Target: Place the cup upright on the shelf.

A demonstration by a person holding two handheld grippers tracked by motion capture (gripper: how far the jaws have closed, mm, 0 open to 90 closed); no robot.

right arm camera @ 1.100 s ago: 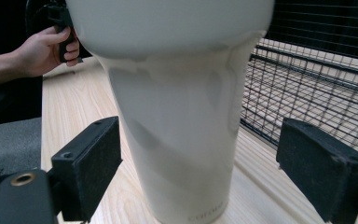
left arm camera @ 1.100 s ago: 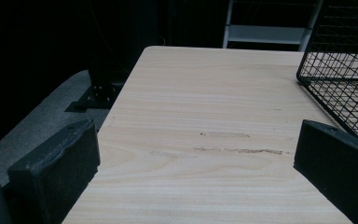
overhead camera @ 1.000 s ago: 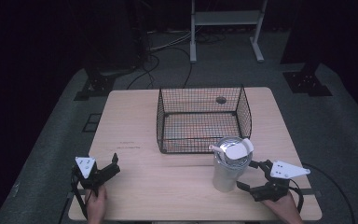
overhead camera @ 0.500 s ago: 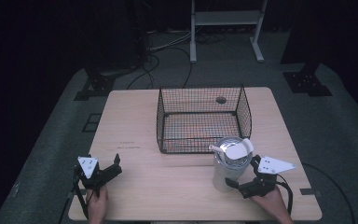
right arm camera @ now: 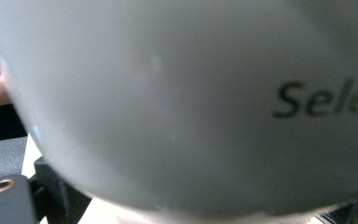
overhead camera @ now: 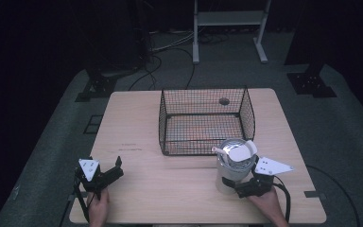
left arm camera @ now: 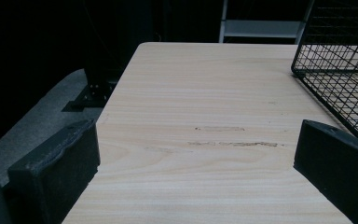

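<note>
White can [right arm camera: 177, 102] (label cut off) hiding right gripper [overhead camera: 246, 185] jaws, grip unclear; left gripper [overhead camera: 105, 175] wide, empty

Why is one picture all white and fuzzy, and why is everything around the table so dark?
In the right gripper view the white can sits so close to the camera that it blurs, even its dark lettering. In the high view, light falls on the table while the floor beyond fades to black. The left gripper view is sharp on the wood grain, dim at its edges.
</note>
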